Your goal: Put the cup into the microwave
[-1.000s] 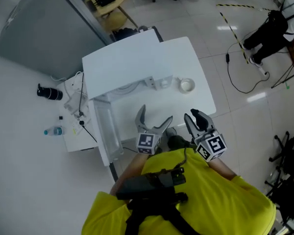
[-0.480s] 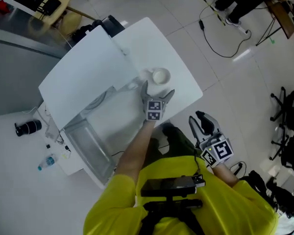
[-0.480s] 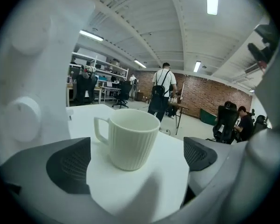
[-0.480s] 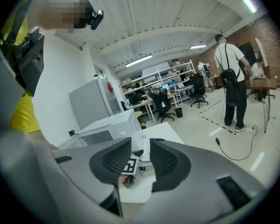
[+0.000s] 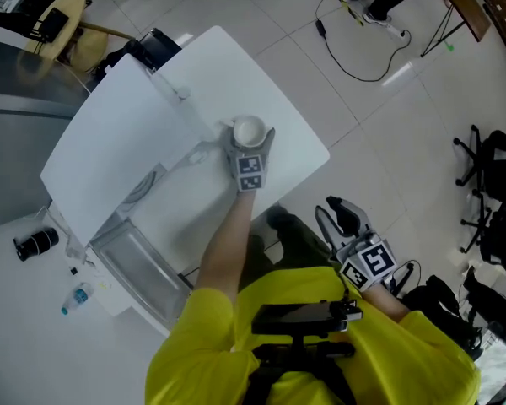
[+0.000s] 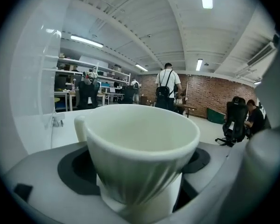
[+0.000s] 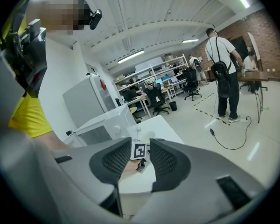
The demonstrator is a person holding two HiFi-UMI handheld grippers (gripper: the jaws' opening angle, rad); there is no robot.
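A white cup (image 5: 250,131) stands on the white table (image 5: 299,146), just right of the white microwave (image 5: 110,154) whose door (image 5: 139,264) hangs open toward me. My left gripper (image 5: 251,135) reaches out over the table. One jaw is on each side of the cup, and they are closing round it. In the left gripper view the cup (image 6: 140,143) fills the space between the dark pads (image 6: 77,169), and I see no firm press. My right gripper (image 5: 339,213) hangs off the table's near edge, slightly open and holding nothing. In its own view the right gripper (image 7: 147,160) looks toward the table.
On the floor left of the microwave lie a black cylinder (image 5: 35,243) and a water bottle (image 5: 76,296). Cables (image 5: 363,49) trail over the floor beyond the table. Office chairs (image 5: 489,167) stand at the right. A person (image 6: 168,85) stands far off.
My left gripper went from near my body out across the table to the cup, and its jaws now flank it. The right gripper drew back off the table's edge.
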